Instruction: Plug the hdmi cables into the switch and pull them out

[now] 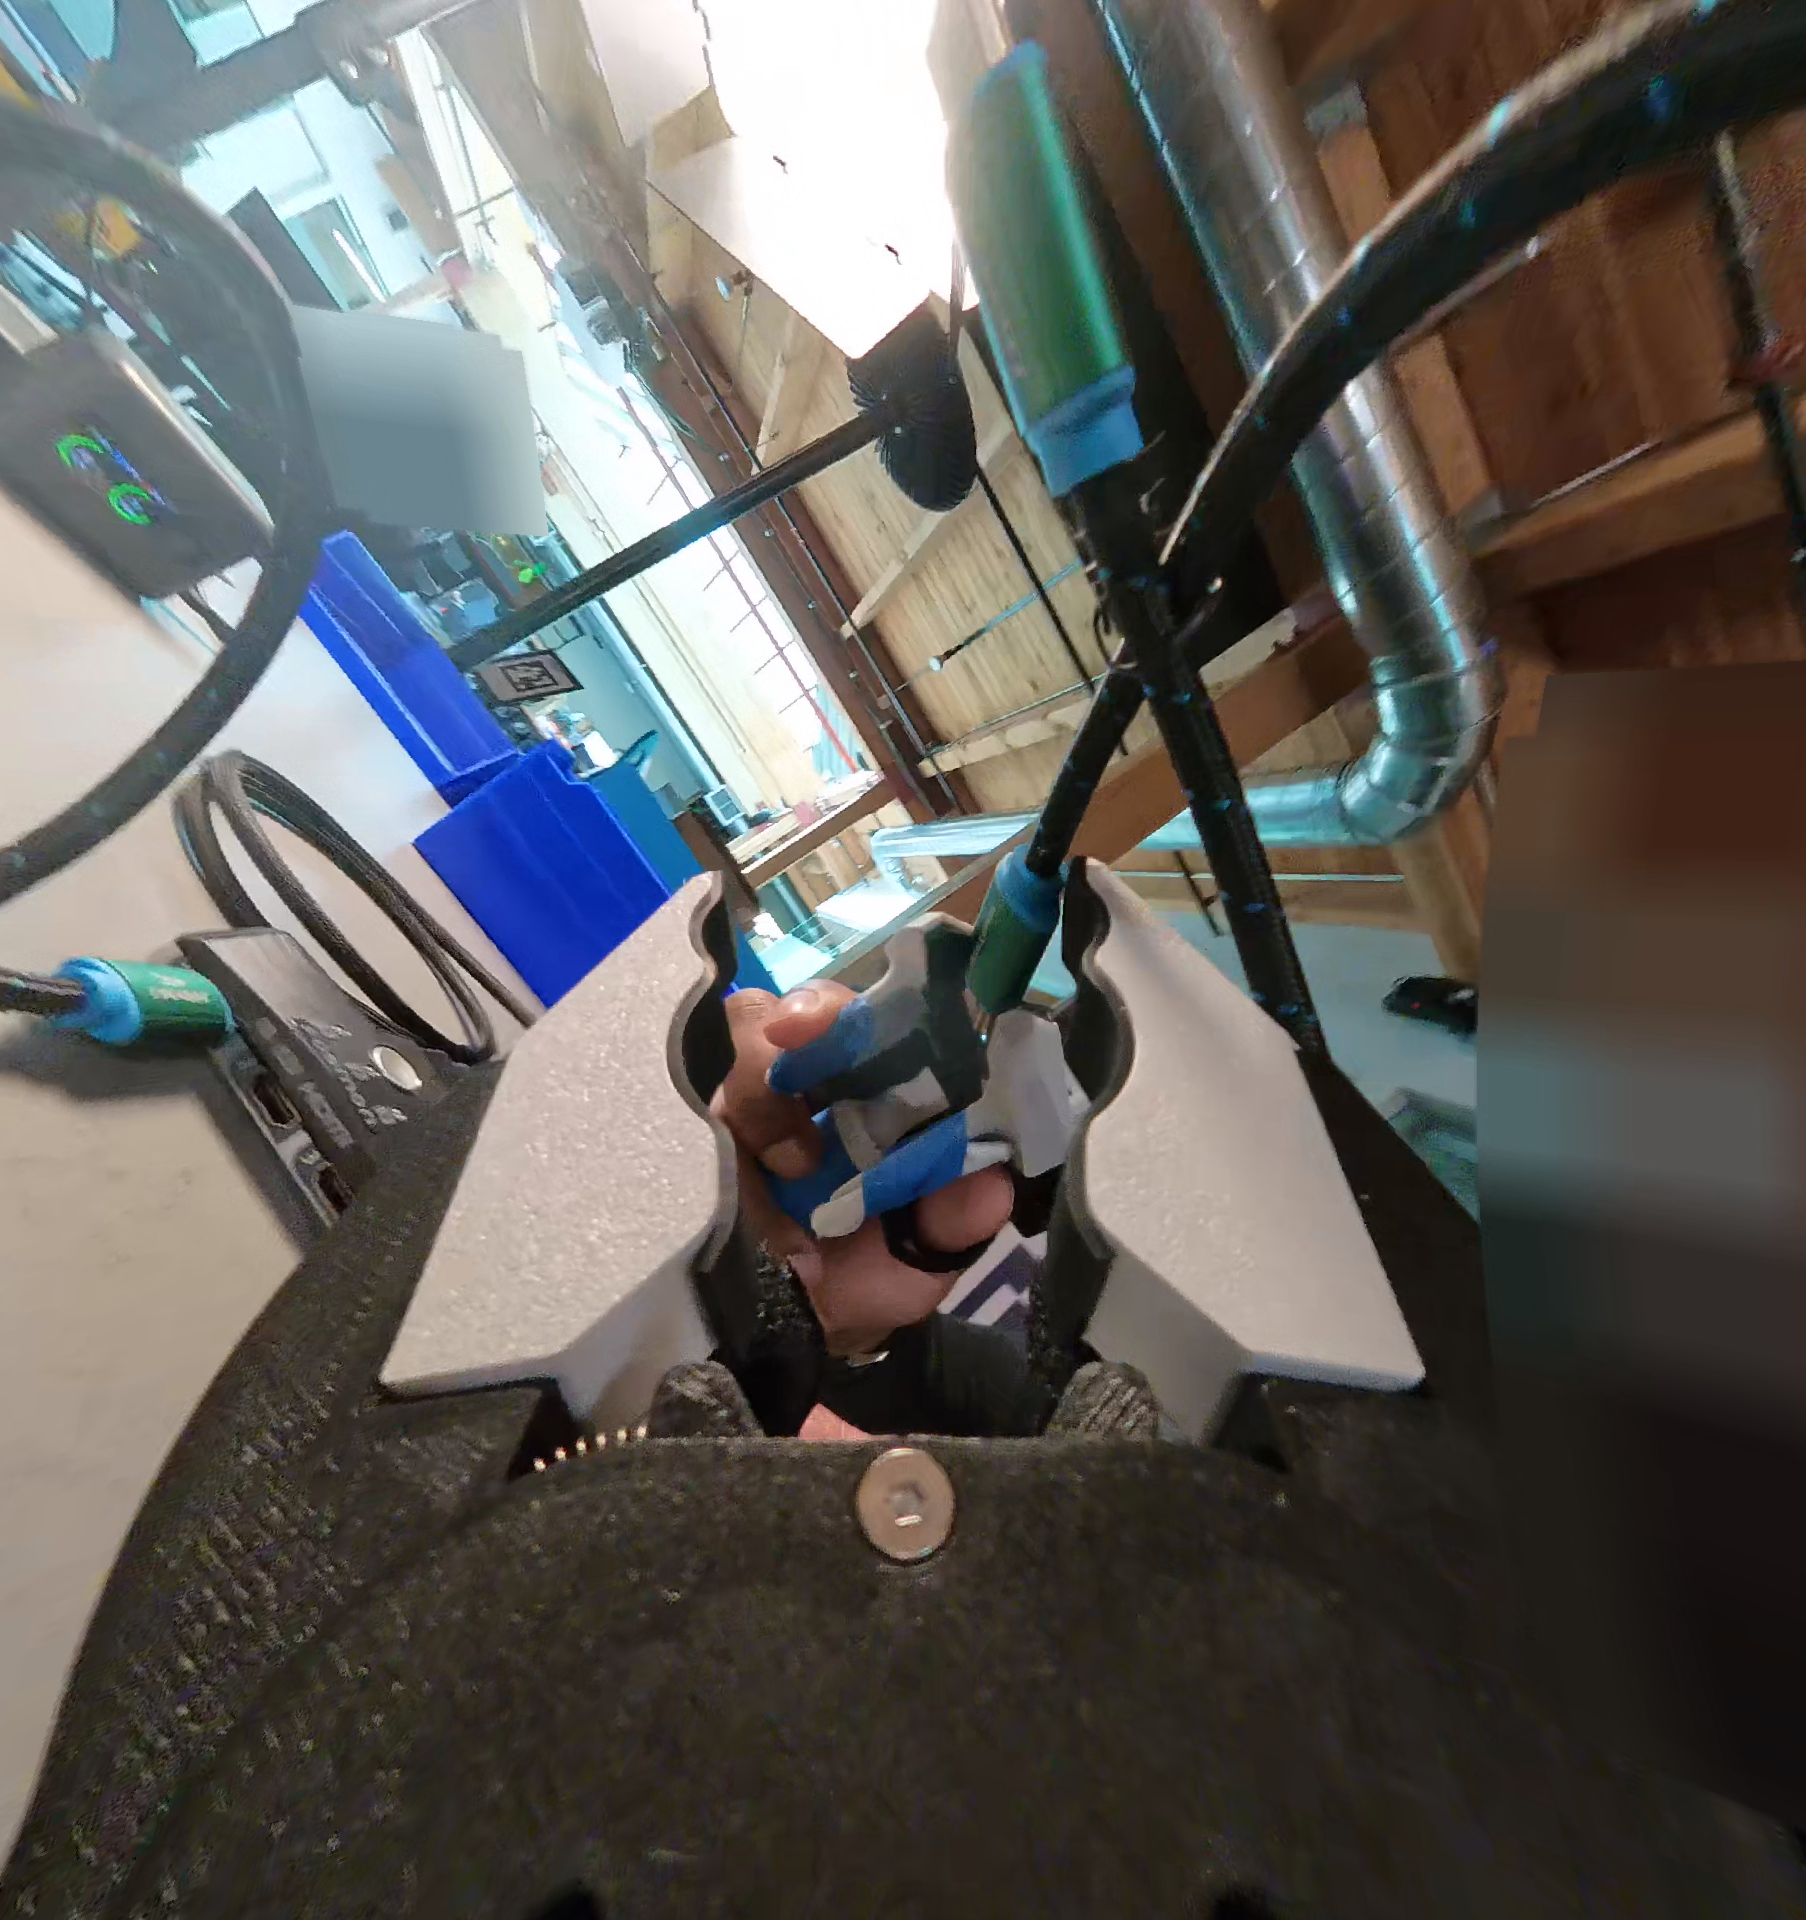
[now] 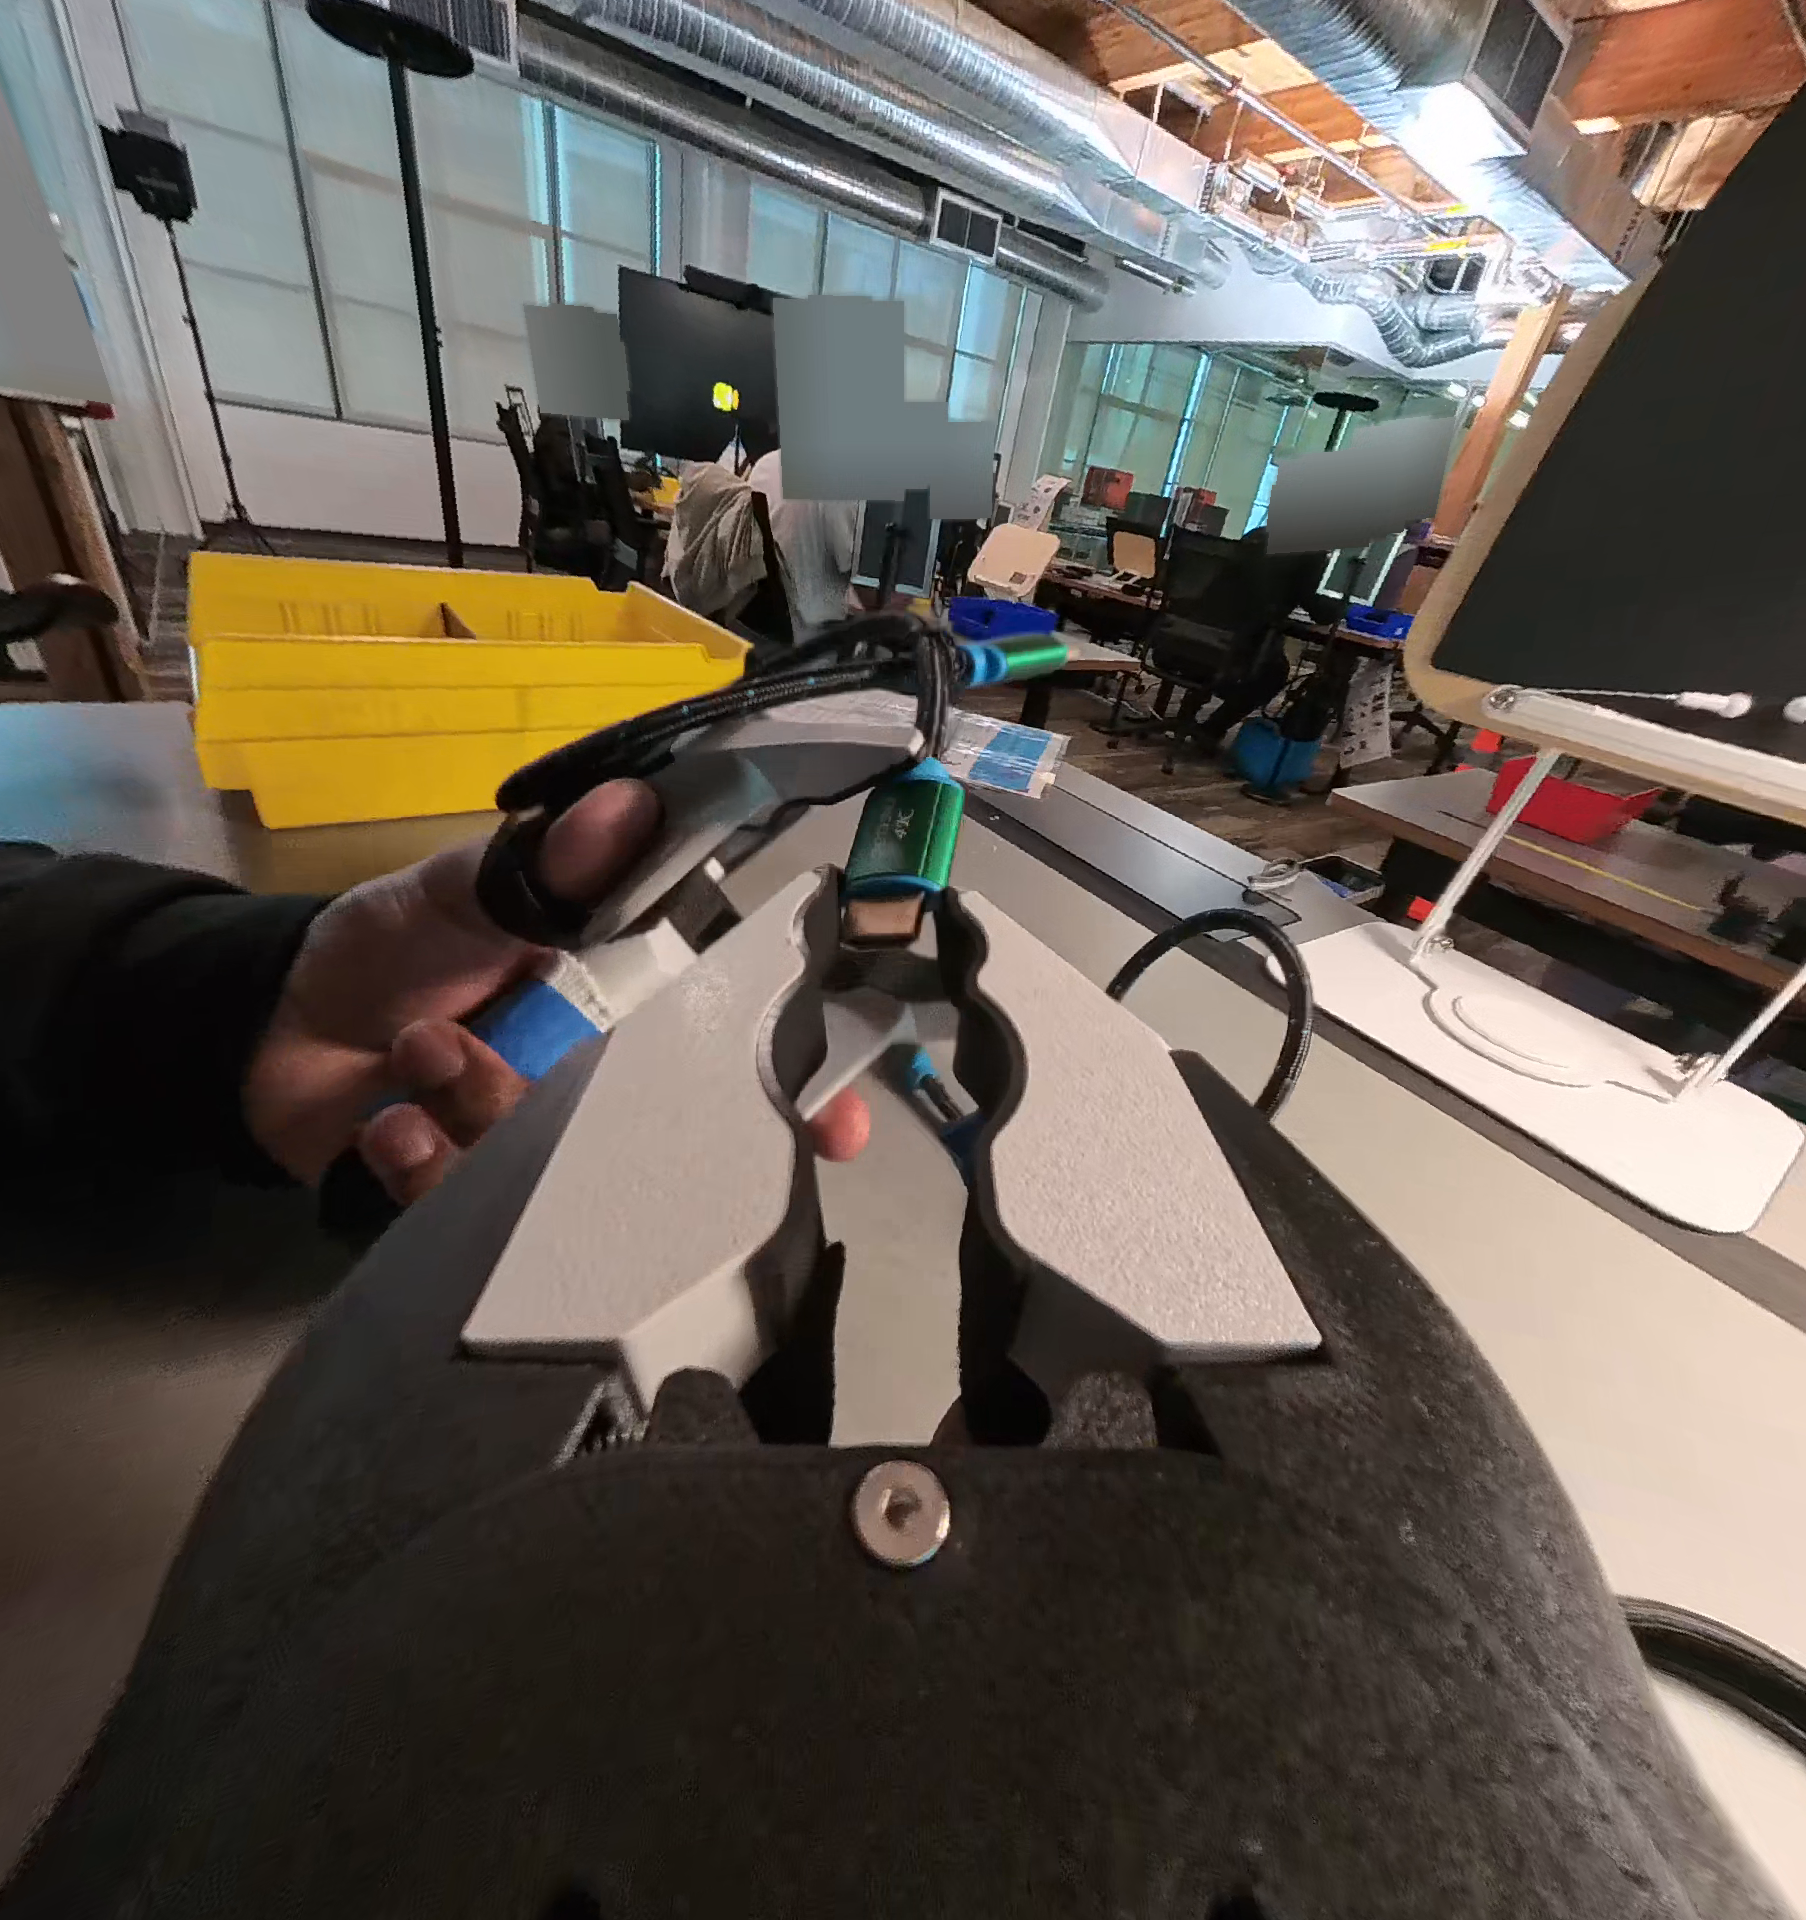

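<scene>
Table [image 1: 99,727]: pale, switch [image 1: 286,1049] lower left, one plug [image 1: 140,1000] seated.
Right gripper [image 2: 891,920]: nipping green plug [image 2: 899,847] at tips.
Left gripper [image 1: 894,935]: parted, gripping nothing.

The black switch [image 1: 286,1049] lies half hidden behind the left gripper's grey finger [image 1: 566,1174], so only some of its ports show. The braided cable [image 1: 5,992] plugged into it runs off the left edge. In the right wrist view, the plug's [image 2: 894,847] metal tip sits between the finger ends, and whether they touch it cannot be told. A black cable loop [image 2: 1772,1704] is cut off at the right edge.
</scene>
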